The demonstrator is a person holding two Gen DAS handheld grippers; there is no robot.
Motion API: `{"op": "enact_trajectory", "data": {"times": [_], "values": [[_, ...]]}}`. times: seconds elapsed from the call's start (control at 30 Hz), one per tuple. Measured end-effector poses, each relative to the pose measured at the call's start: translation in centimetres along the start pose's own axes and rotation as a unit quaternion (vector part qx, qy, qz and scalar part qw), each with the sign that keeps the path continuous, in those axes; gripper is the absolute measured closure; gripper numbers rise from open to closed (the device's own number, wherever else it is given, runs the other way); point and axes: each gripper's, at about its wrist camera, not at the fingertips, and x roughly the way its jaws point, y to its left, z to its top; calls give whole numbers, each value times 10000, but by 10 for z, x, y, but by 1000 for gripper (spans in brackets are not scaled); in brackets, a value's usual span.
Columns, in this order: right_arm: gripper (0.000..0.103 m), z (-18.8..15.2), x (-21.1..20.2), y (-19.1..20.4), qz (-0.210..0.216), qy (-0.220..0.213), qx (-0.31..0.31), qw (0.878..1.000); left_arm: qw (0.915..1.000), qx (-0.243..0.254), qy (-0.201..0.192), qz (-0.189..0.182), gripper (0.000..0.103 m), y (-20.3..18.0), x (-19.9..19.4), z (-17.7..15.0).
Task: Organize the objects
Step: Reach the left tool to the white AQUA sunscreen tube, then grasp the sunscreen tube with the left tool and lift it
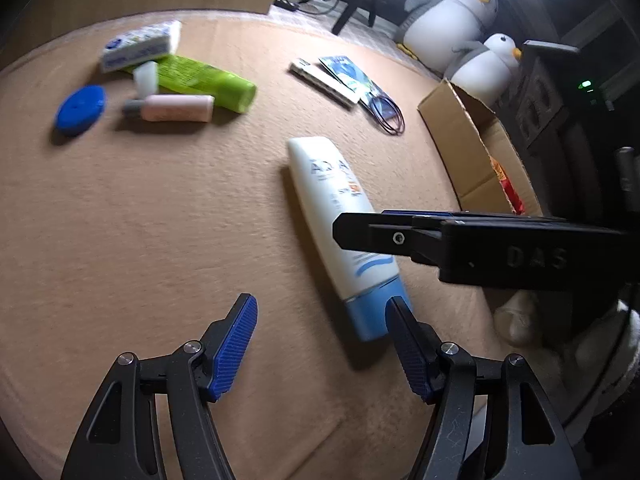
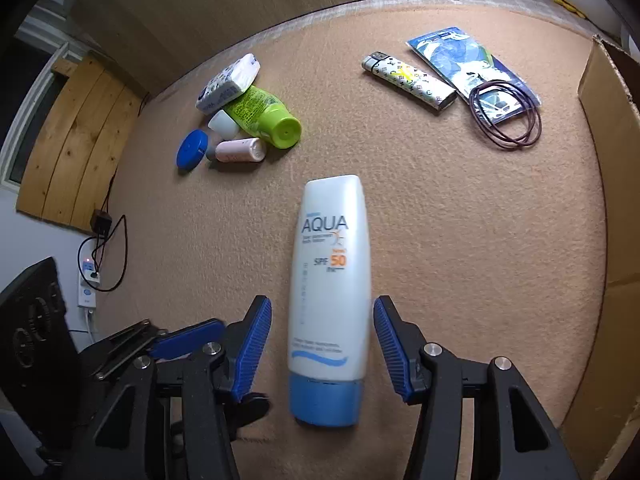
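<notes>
A white AQUA sunscreen tube (image 2: 330, 280) with a blue cap lies on the tan carpet. My right gripper (image 2: 322, 344) is open, its blue pads either side of the tube's lower body, not touching it. The tube also shows in the left wrist view (image 1: 332, 208). My left gripper (image 1: 322, 316) is open and empty just left of the tube's cap; the right gripper's black body (image 1: 460, 248) crosses above the tube there.
A green tube (image 2: 264, 114), tissue pack (image 2: 228, 84), blue lid (image 2: 192, 149), pink bottle (image 2: 240, 150) and small white cap (image 2: 222, 123) cluster at far left. A patterned lighter (image 2: 408, 80), blue packet (image 2: 468, 64) and hair ties (image 2: 506, 114) lie far right. A cardboard box (image 2: 616, 184) stands right.
</notes>
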Motion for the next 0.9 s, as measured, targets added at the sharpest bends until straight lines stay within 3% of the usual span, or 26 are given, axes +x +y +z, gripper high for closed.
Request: {"op": "enact_trajectory", "data": {"times": [0.63, 0.77, 0.9], "values": [[53, -3, 16, 6, 11, 498, -278, 9984, 9993, -72, 119, -348, 34, -16, 27, 14], [58, -6, 16, 9, -13, 467, -326, 9984, 9992, -65, 142, -355, 46, -16, 28, 14], [63, -8, 16, 9, -40, 429, -303, 9986, 9994, -58, 110, -325, 47, -16, 28, 15]]}}
